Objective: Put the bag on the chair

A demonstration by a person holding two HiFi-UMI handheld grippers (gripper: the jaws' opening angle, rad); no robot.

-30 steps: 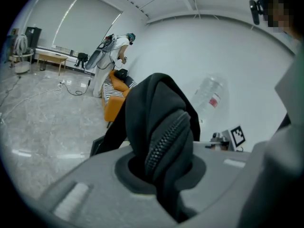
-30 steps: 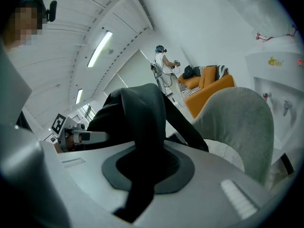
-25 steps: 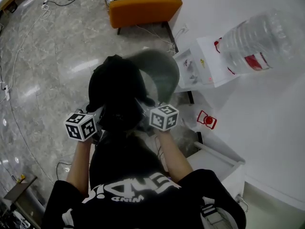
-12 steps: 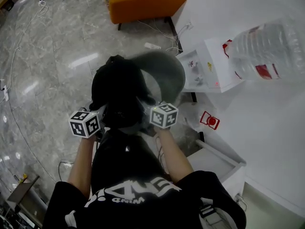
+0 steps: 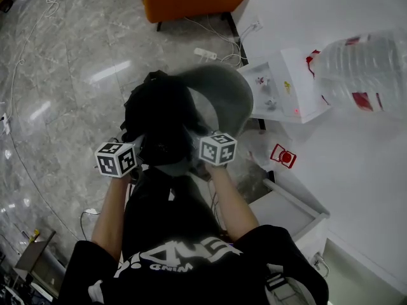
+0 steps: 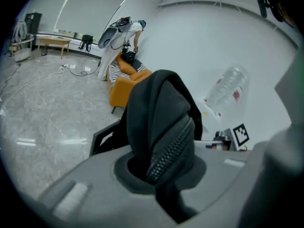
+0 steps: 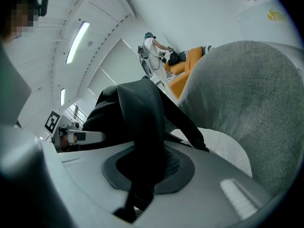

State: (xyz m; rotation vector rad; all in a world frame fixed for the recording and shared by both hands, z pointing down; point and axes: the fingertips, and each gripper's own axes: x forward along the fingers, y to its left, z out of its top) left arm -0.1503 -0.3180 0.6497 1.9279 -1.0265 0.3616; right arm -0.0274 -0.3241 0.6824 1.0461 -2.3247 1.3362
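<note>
Close by the grey chair [image 5: 229, 97], the black bag [image 5: 159, 119] hangs slumped and creased, its zipper showing. Both the left tool [image 6: 164, 172] and the right tool [image 7: 142, 167] clamp a fold of it.

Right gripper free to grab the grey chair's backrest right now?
Probably not. The right gripper is shut on the black bag, which the left gripper also grips. The backrest looks close beside it, with nothing between, but the jaws are occupied.
</note>
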